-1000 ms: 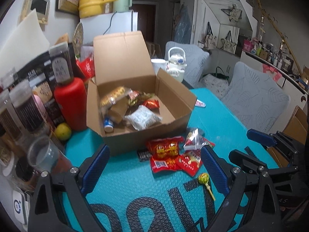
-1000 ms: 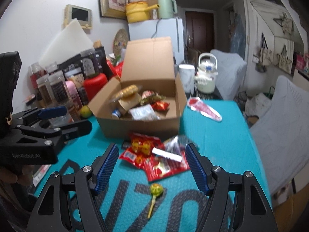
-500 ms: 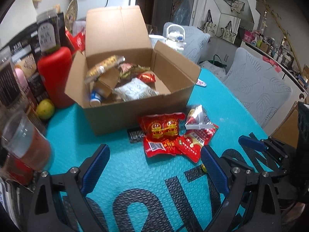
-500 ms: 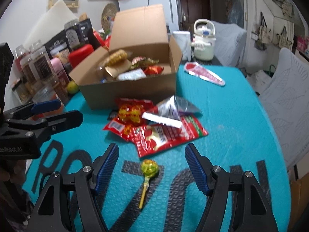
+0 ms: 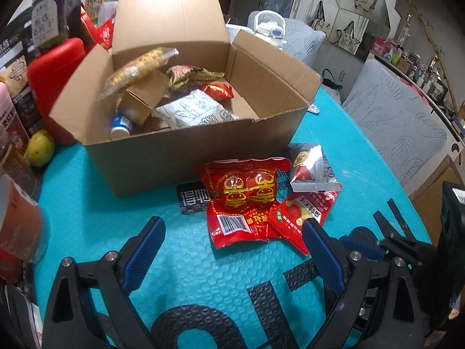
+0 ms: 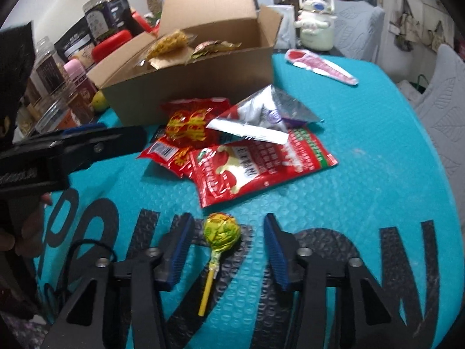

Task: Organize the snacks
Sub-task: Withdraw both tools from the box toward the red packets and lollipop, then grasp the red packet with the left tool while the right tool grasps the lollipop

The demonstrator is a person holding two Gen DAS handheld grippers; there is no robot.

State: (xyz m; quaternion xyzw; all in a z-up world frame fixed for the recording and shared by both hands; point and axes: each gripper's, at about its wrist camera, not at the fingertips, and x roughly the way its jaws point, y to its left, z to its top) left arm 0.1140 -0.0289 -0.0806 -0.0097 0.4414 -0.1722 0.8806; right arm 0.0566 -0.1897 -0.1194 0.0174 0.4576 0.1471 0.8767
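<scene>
An open cardboard box [image 5: 180,160] with several snacks inside stands on the teal mat [image 5: 87,218]. In front of it lie a red packet with gold print [image 5: 244,195], a red peanut packet [image 6: 255,165], a silver packet [image 6: 267,113] and a small black packet [image 5: 191,197]. My left gripper [image 5: 232,251] is open, low over the mat just short of the red packets. A green-yellow lollipop [image 6: 222,231] lies on the mat between the pads of my right gripper [image 6: 228,251]. Its jaws are closing, with a gap still on each side of the candy.
Jars, a red flask [image 5: 55,67] and a yellow-green fruit [image 5: 40,148] crowd the mat's left side. A white kettle [image 6: 315,29] and a pink-red packet [image 6: 319,64] sit beyond the box. Grey cushioned chairs [image 5: 398,122] stand to the right.
Both grippers have come down and closer to the mat. The right gripper's jaws have narrowed around the lollipop, which now lies between its pads.
</scene>
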